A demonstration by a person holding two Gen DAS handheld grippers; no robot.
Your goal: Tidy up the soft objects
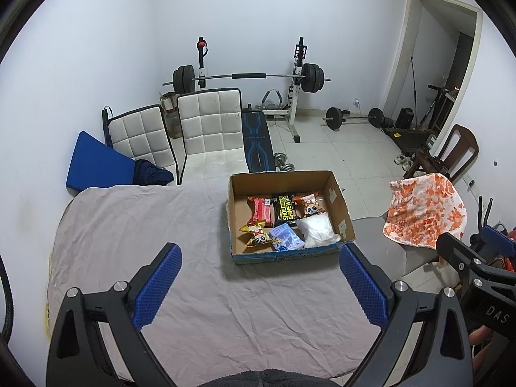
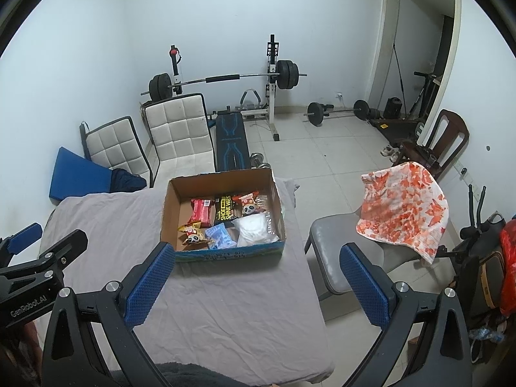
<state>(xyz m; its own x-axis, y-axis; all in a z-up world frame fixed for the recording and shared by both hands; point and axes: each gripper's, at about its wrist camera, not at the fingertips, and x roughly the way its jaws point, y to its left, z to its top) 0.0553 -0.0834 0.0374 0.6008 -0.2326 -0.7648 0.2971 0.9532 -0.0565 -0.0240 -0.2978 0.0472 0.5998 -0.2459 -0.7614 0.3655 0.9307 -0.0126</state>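
An open cardboard box point(image 1: 340, 208) sits on a table covered by a grey cloth point(image 1: 161, 225); it also shows in the right wrist view point(image 2: 167, 206). Inside lie several soft packets: a red pack point(image 1: 260, 209), a black shoe-wipes pack point(image 1: 284, 211), two panda snack bags point(image 1: 258, 233), a blue pack point(image 1: 286, 237) and a white bag point(image 1: 317, 229). My left gripper point(image 1: 259, 287) is open and empty, held above the cloth in front of the box. My right gripper point(image 2: 258, 285) is open and empty, over the table's right edge.
A grey chair point(image 2: 342, 258) right of the table carries an orange-and-white towel point(image 2: 403, 206). Two white padded chairs point(image 1: 209, 129), a blue pad point(image 1: 96, 164), a weight bench with barbell point(image 1: 254, 77) and a wooden chair point(image 1: 451, 151) stand behind.
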